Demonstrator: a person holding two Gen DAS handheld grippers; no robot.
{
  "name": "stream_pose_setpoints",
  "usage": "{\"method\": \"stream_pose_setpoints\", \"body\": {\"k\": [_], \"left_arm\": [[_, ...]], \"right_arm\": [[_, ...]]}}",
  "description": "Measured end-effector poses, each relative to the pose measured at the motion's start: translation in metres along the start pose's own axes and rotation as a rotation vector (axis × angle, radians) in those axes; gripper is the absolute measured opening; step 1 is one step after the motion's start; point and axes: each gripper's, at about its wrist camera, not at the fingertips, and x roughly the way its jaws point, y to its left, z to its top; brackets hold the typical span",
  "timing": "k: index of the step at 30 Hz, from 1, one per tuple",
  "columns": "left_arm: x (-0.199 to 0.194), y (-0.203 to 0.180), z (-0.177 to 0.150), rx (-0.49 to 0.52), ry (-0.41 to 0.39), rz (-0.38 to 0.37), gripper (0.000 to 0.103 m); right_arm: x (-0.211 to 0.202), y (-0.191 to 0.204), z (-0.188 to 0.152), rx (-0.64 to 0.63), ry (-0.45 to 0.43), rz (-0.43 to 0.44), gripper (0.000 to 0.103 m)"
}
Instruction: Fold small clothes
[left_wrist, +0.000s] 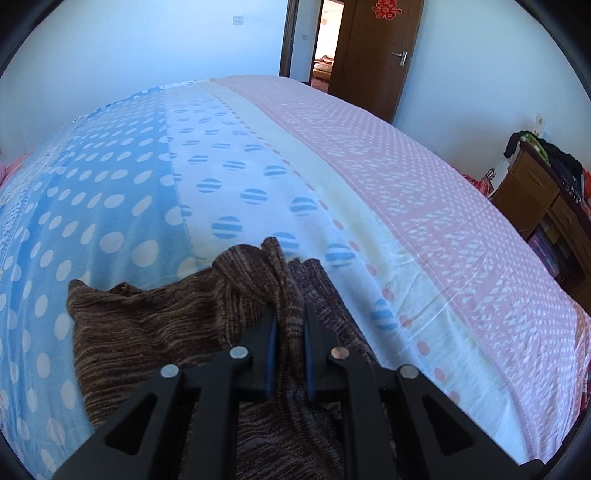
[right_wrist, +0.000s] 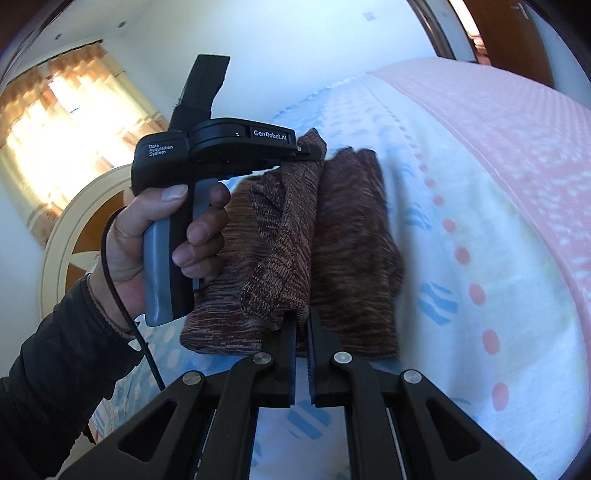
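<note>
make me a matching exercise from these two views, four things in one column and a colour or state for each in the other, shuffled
Things:
1. brown knit garment
2. left hand-held gripper
3. wooden door
4. bed sheet

Colour or state:
A. standing open at the far end of the room
B. blue, white and pink, with dots
C. pinched by both grippers, bunched over the bed
D. shut on a fold of knit fabric

Pairs: 1-C, 2-D, 3-A, 4-B

The right hand-held gripper is shut on the garment's near edge.
</note>
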Motion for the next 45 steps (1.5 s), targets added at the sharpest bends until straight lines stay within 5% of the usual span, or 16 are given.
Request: {"method": "stream_pose_setpoints", "body": {"k": [5,11,16,20,23,28,29,30,31,33,39,43,45], "left_arm": [[0.007,-0.008,-0.002,0.002,0.026,0.029,0.022],[-0.045,0.006,-0.030,0.043,-0.100,0.084,0.062],[-0.075,0.033,-0.081,0.064,-0.157,0.190,0.069],[-0.067,0.048,-0.113,0.062,-0.124,0.243,0.070],[-0.063,0.056,-0.123,0.013,-0.132,0.209,0.070],[-0.061,0.061,-0.131,-0.040,-0.154,0.176,0.078],[-0.062,0.062,-0.132,-0.045,-0.157,0.167,0.079],[-0.062,0.063,-0.133,-0.047,-0.158,0.171,0.084],[-0.063,0.062,-0.134,-0.046,-0.158,0.178,0.087],[-0.061,0.062,-0.136,-0.043,-0.148,0.170,0.101],[-0.060,0.076,-0.138,-0.121,-0.133,0.137,0.103],[-0.077,0.079,-0.137,-0.151,-0.203,0.154,0.103],[-0.085,0.082,-0.128,-0.172,-0.233,0.148,0.103]], "right_arm": [[0.000,-0.017,-0.006,0.062,0.028,-0.008,0.004],[-0.010,-0.018,-0.010,0.092,-0.023,-0.101,0.007],[-0.035,-0.009,-0.003,0.029,-0.158,-0.270,0.047],[-0.028,0.011,0.026,-0.054,-0.179,-0.243,0.047],[0.009,0.026,0.059,-0.160,-0.108,-0.249,0.047],[0.065,0.011,0.110,-0.148,-0.049,-0.320,0.047],[0.078,0.004,0.119,-0.144,-0.013,-0.318,0.042],[0.089,0.000,0.123,-0.144,0.023,-0.326,0.011],[0.096,-0.008,0.125,-0.142,0.035,-0.368,0.006],[0.094,-0.013,0.122,-0.142,0.027,-0.382,0.006],[0.091,-0.030,0.110,-0.148,0.004,-0.434,0.007],[0.076,-0.015,0.114,-0.167,-0.040,-0.468,0.030],[0.064,0.000,0.117,-0.195,-0.099,-0.446,0.031]]}}
